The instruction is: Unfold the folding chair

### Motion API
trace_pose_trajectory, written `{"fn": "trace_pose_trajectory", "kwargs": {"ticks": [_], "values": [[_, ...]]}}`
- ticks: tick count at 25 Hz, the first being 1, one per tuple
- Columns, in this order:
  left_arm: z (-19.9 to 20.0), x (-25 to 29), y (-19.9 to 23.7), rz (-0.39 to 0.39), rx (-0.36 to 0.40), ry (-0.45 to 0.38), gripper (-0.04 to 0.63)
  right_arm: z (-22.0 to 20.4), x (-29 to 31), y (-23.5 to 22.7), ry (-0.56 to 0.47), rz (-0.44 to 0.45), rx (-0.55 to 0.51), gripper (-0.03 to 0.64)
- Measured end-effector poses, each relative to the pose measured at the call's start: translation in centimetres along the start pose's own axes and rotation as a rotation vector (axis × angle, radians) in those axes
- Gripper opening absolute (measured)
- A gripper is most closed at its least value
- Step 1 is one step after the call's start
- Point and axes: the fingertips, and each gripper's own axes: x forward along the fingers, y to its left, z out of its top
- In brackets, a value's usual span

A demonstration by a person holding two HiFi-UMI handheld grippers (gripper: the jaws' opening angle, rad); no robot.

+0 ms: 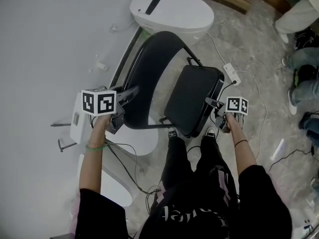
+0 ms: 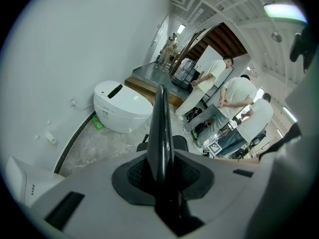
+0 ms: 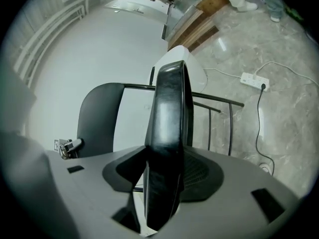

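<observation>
The jaws of your left gripper [image 2: 162, 178] are pinched narrow on the thin black edge of the backrest [image 2: 160, 128]. The jaws of your right gripper [image 3: 167, 178] stand wider, with the thick edge of the seat [image 3: 169, 108] between them (a sliver of light shows down one side of it, so they are not clamping). In the head view the folding chair [image 1: 149, 78] stands on the marble floor [image 1: 249, 49] just in front of your legs [image 1: 199, 163], partly opened, its seat tilted beside the curved backrest. A white toilet [image 1: 172, 9] sits behind it against the wall [image 1: 45, 39]. A power strip [image 1: 232, 73] lies near the seat's far corner.
</observation>
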Motion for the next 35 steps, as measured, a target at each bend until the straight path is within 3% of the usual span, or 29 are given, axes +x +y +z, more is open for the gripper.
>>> {"fn": "trace_pose_trajectory", "kwargs": {"ticks": [7, 11, 14, 18, 20, 21, 24, 27, 30, 35], "values": [[-0.9, 1.2, 1.2, -0.03, -0.022, -0.01, 0.078, -0.1, -2.3, -4.6, -0.104, -0.077, 0.012, 0.202], [-0.5, 2.0, 2.4, 0.043, 0.055, -0.037, 0.078, -0.7, -3.9, -7.7, -0.145, -0.123, 0.034, 0.213], [-1.4, 3.5, 2.2, 0.017, 0.04, -0.032, 0.081, -1.0, -6.2, -11.5, -0.183, -0.255, 0.034, 0.215], [-2.9, 5.9, 0.5, -0.011, 0.031, -0.035, 0.083, -2.2, -9.3, -18.0, -0.246, -0.385, 0.109, 0.213], [-3.9, 8.0, -0.8, -0.03, 0.039, -0.035, 0.083, -2.7, -11.2, -21.8, -0.264, -0.457, 0.129, 0.151], [-4.7, 9.4, -1.6, -0.044, 0.041, -0.025, 0.083, -3.0, -11.8, -23.3, -0.266, -0.467, 0.135, 0.125], [-7.9, 13.6, -3.3, -0.076, 0.004, 0.024, 0.079, -3.6, -11.3, -26.3, -0.271, -0.411, 0.171, 0.137], [-8.9, 14.7, -3.0, -0.108, -0.055, 0.013, 0.074, -3.1, -9.7, -27.7, -0.245, -0.427, 0.129, 0.137], [-8.5, 14.8, -2.6, -0.087, -0.043, -0.005, 0.075, -3.4, -8.8, -27.4, -0.219, -0.411, 0.057, 0.137], [-8.7, 15.2, -2.9, -0.02, -0.001, -0.004, 0.078, -4.7, -9.2, -27.3, -0.22, -0.394, 0.056, 0.137]]}}
